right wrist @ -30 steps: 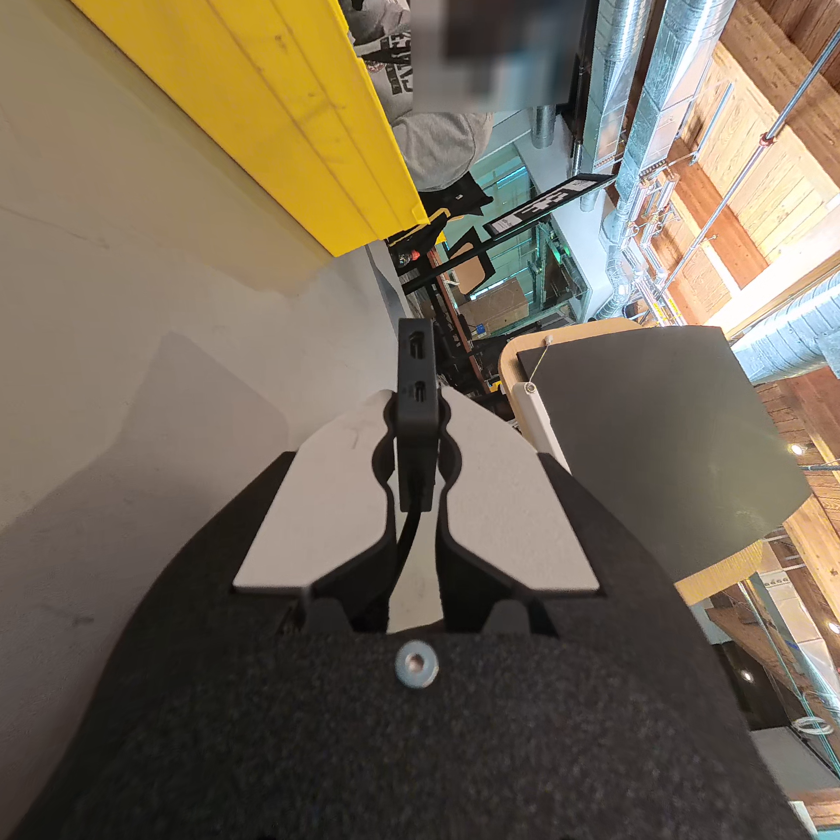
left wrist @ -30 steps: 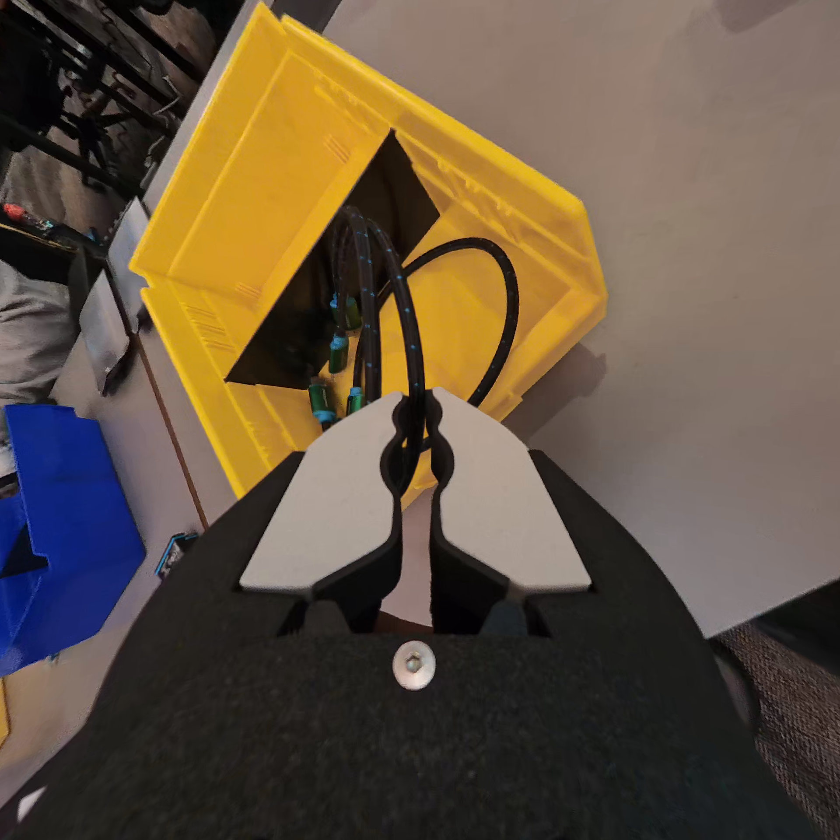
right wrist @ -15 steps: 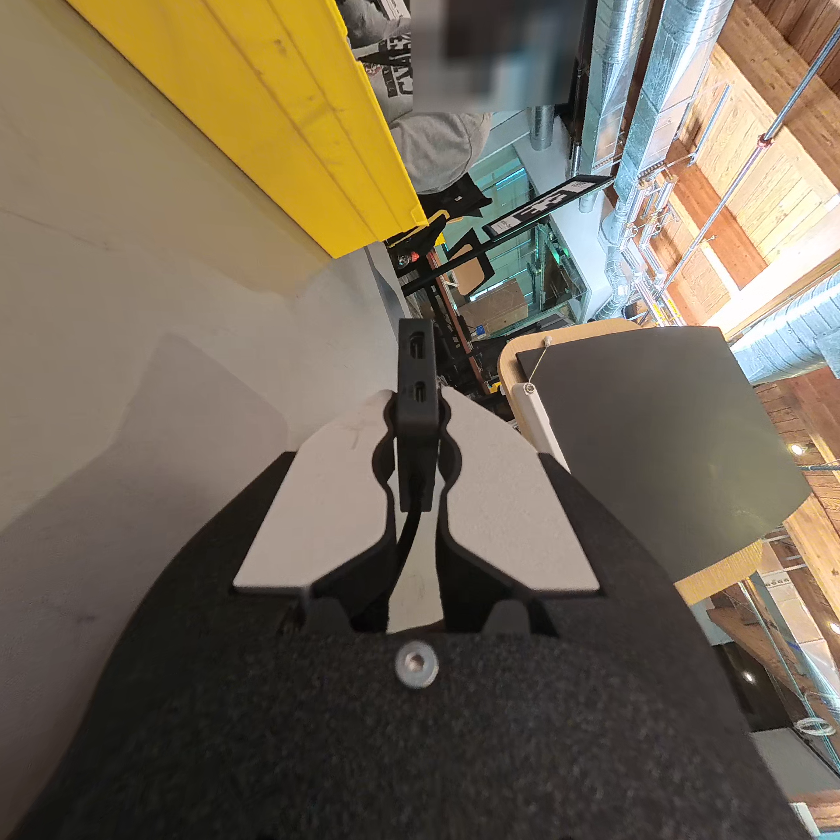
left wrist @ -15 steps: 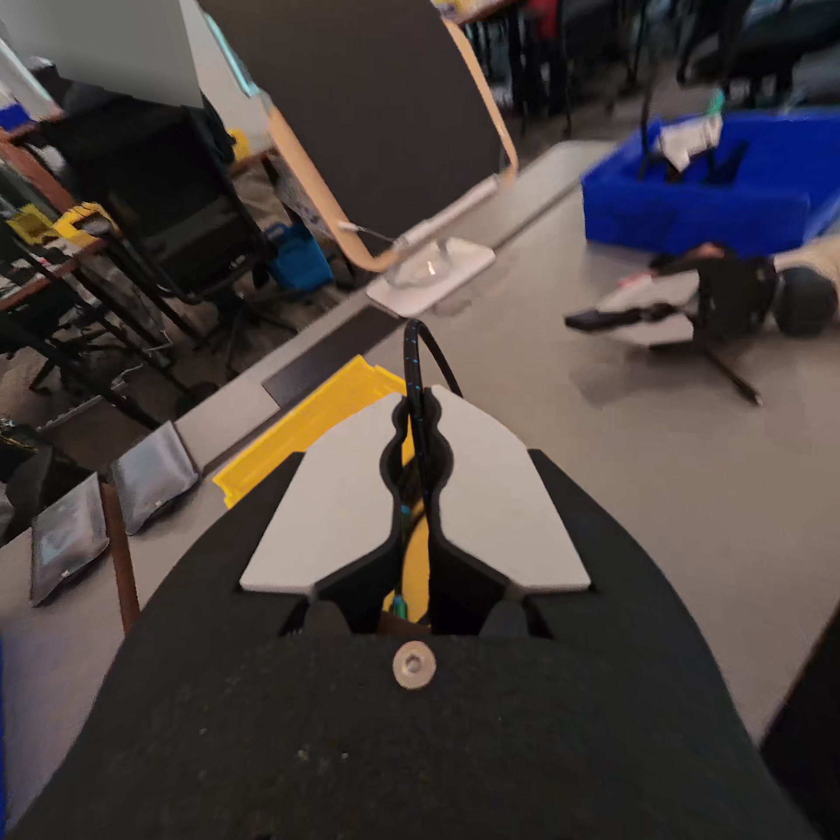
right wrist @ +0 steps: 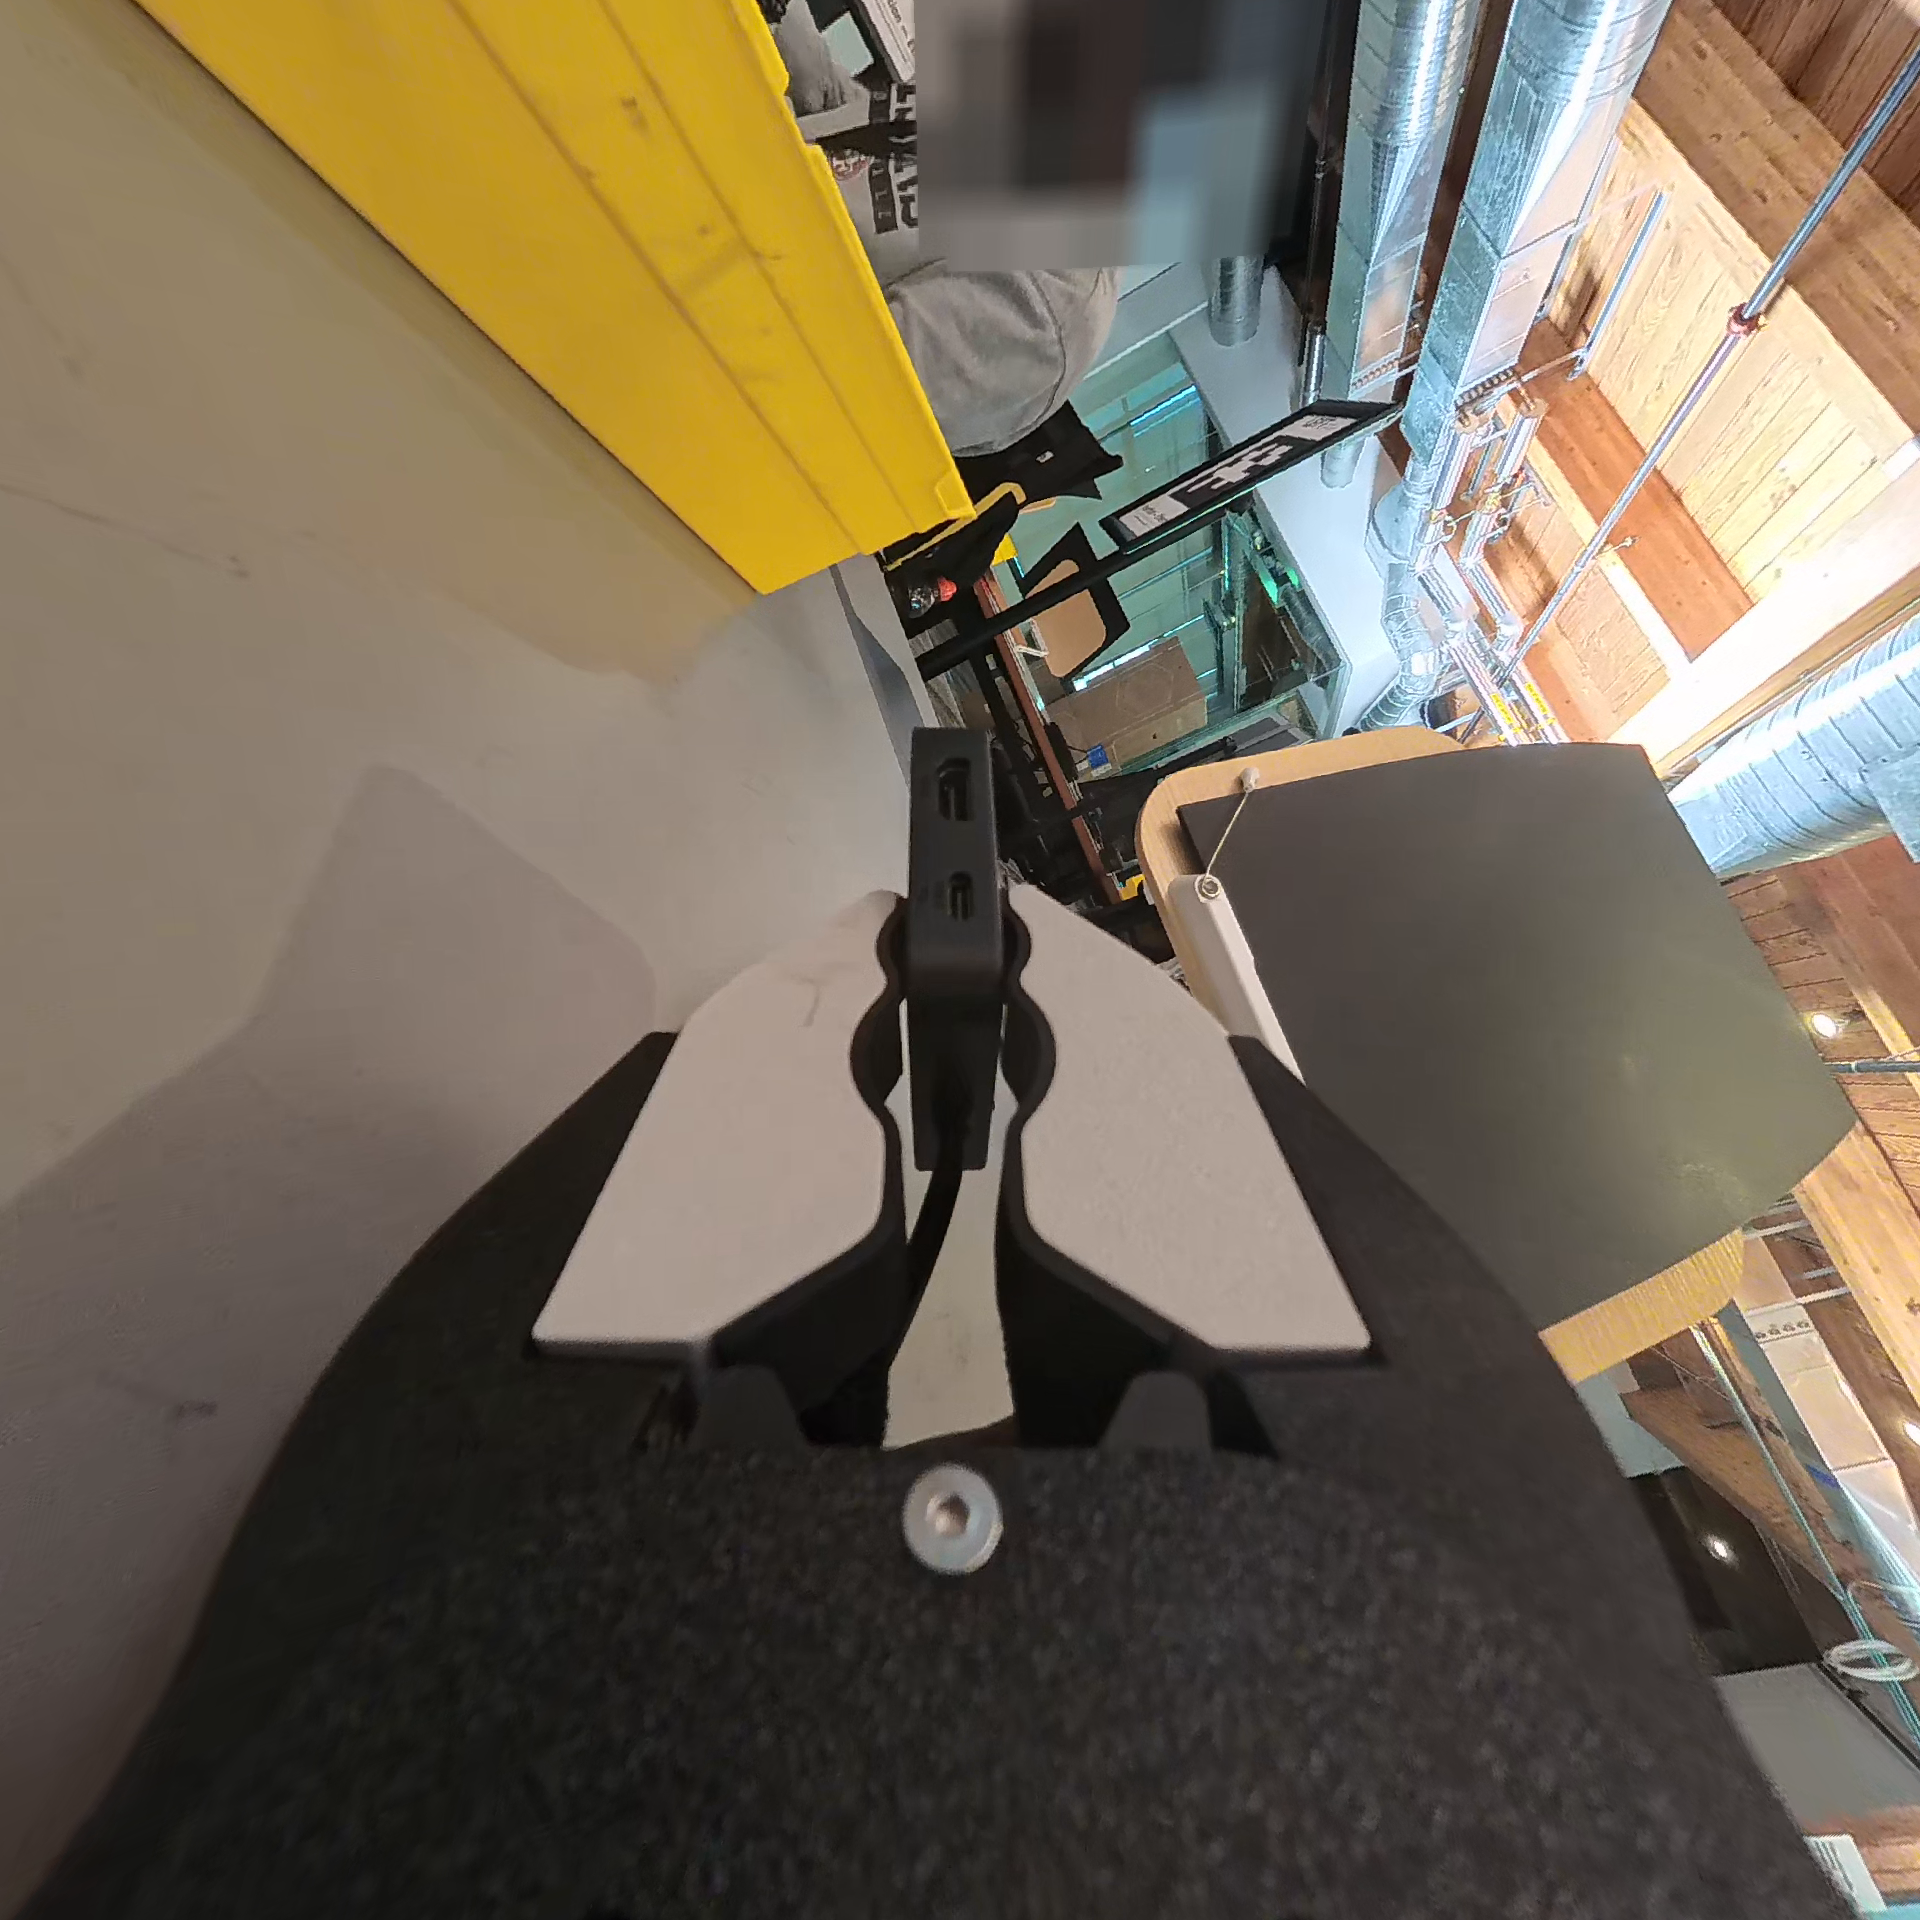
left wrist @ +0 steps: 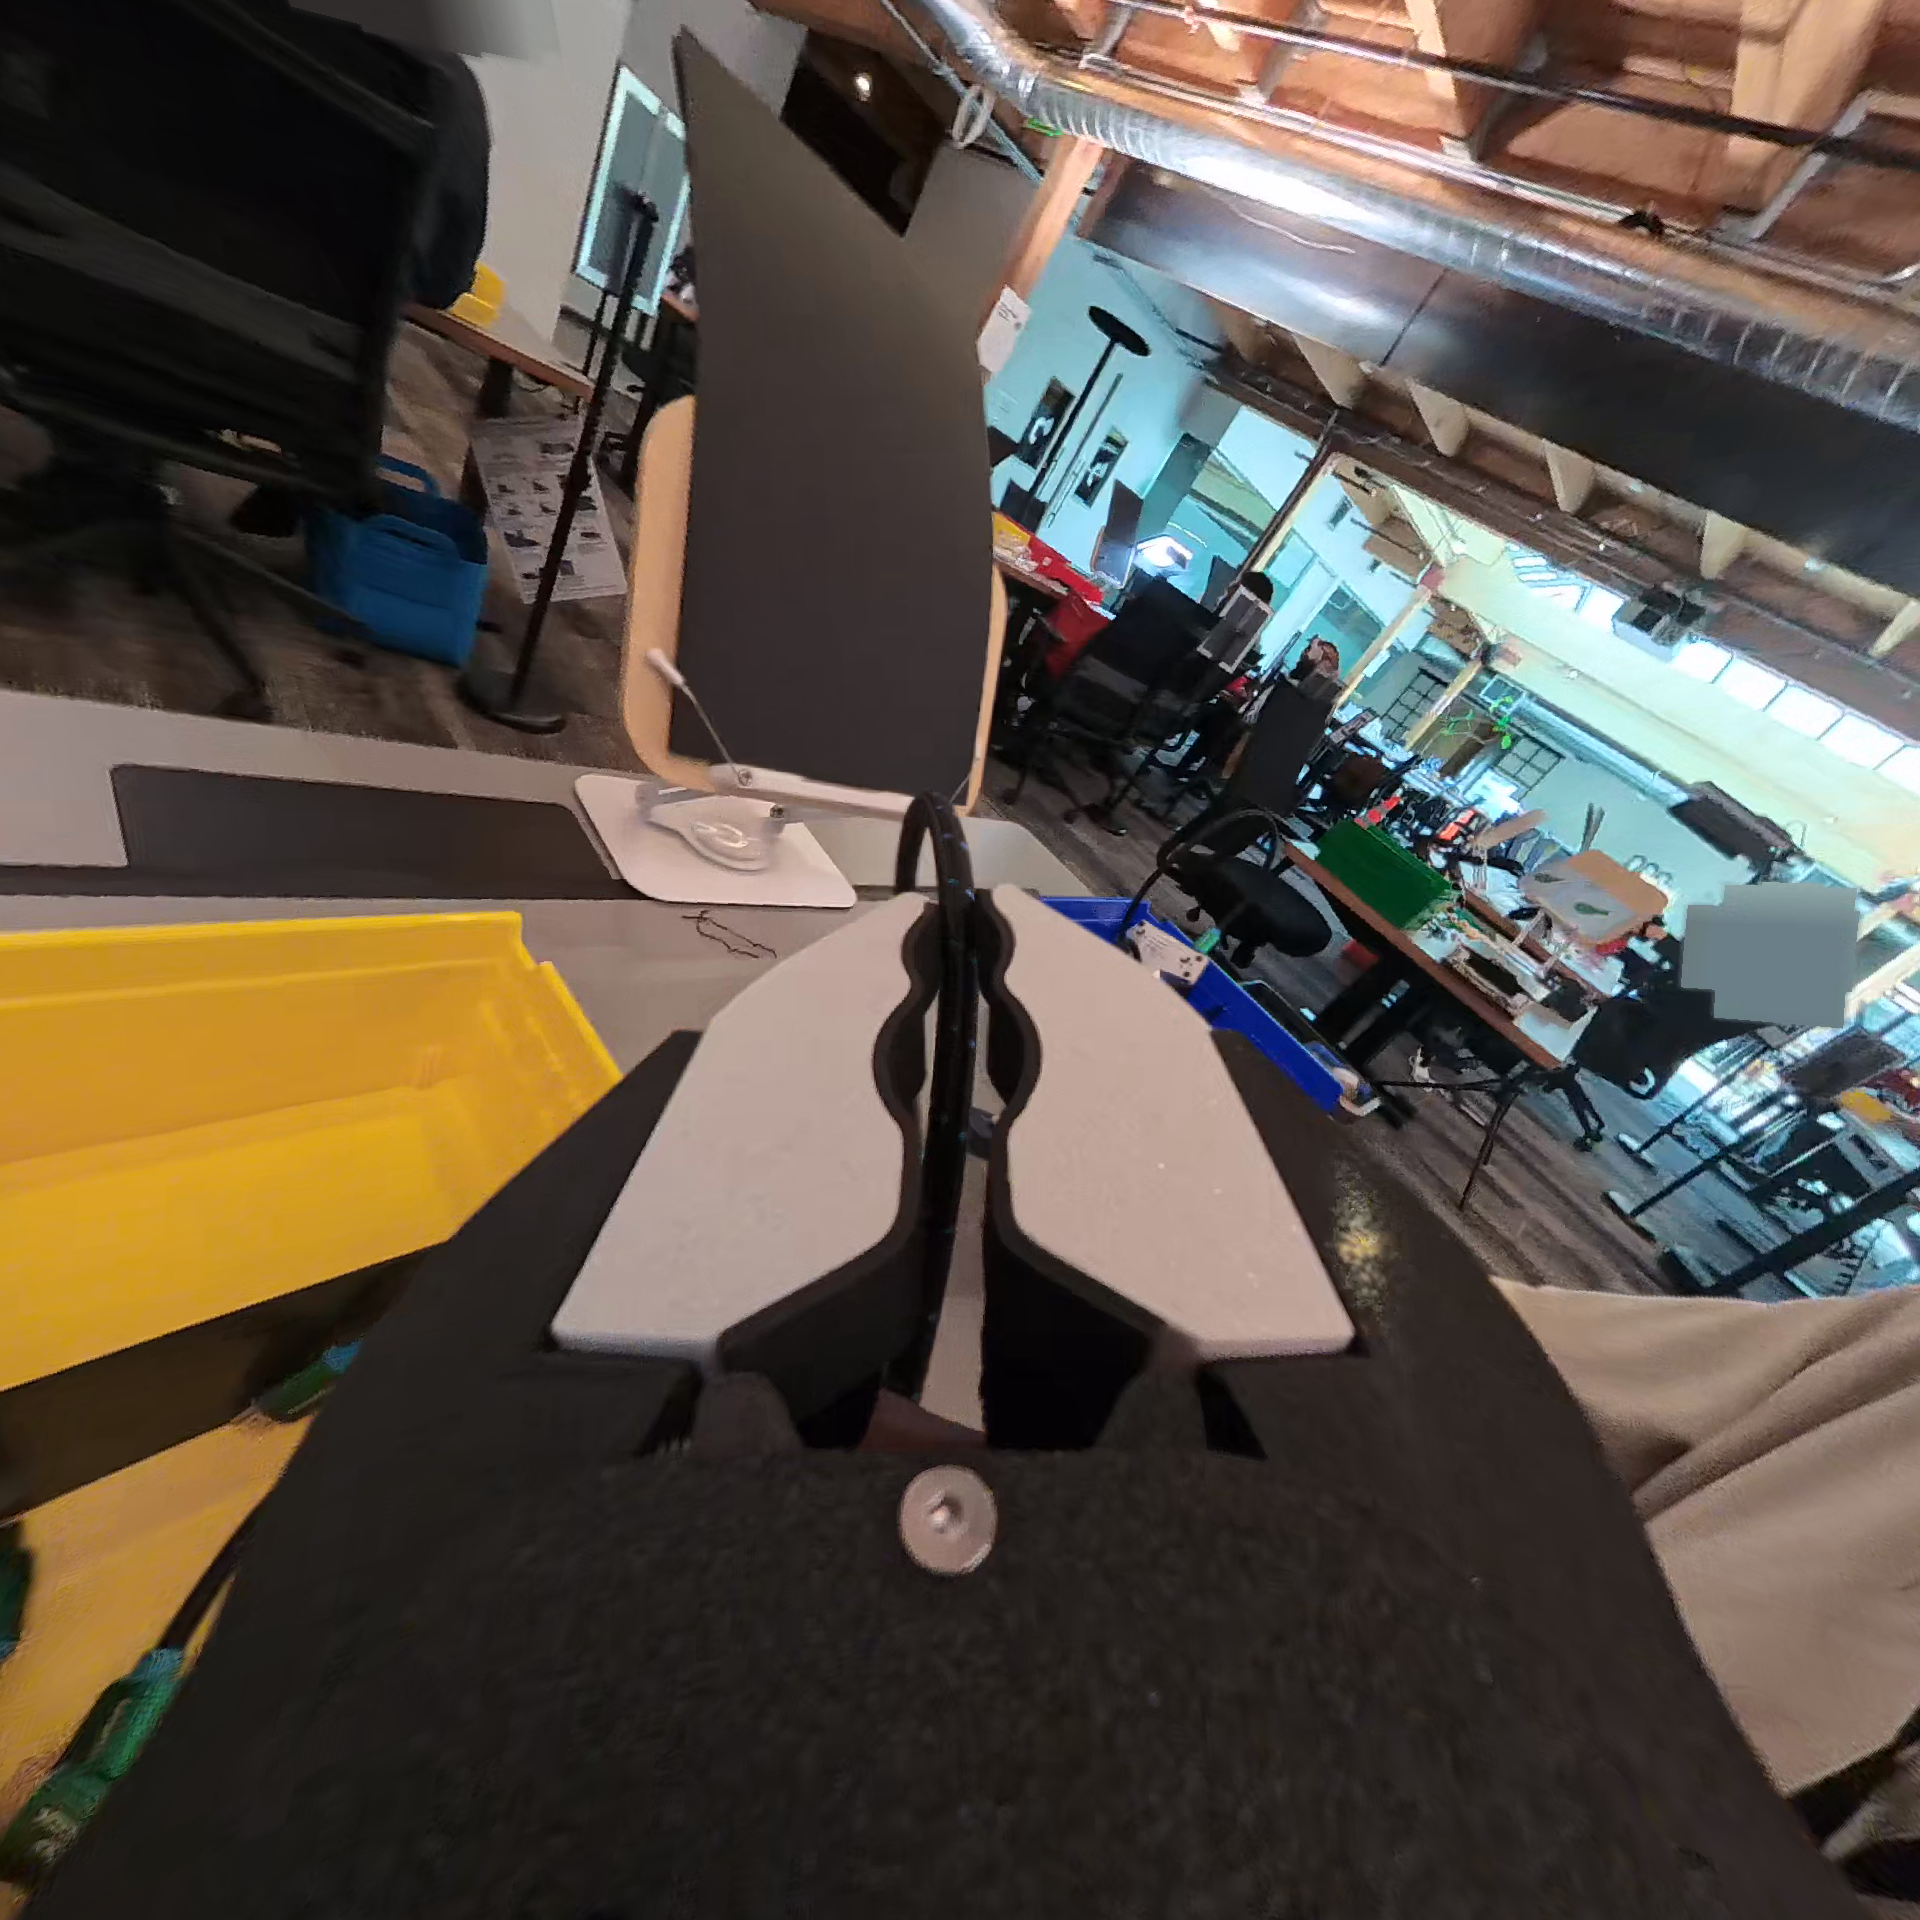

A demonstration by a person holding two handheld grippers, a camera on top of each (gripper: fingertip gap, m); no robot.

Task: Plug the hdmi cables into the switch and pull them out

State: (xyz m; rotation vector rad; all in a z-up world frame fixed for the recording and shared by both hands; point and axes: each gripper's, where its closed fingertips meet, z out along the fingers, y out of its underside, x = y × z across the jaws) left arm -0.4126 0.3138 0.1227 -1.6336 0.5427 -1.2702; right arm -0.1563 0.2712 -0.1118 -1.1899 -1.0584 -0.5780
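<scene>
My left gripper is shut on a black braided HDMI cable with blue flecks. The cable runs up between the fingers and loops over their tips. Green cable plugs show blurred at the lower left, beside the yellow bin. My right gripper is shut on the black HDMI switch. The switch stands on edge past the fingertips, with two empty ports facing the camera. Its own black lead runs back between the fingers.
The yellow bin also shows in the right wrist view at the upper left on the pale table. A black panel on a white stand stands at the table's far edge. A blue bin lies behind the left fingers. A beige sleeve is at right. Spacing between my two grippers at the tips: around 35 cm.
My left gripper has lifted the cable out of the yellow bin and swung up and to the right. My right gripper has held the switch still.
</scene>
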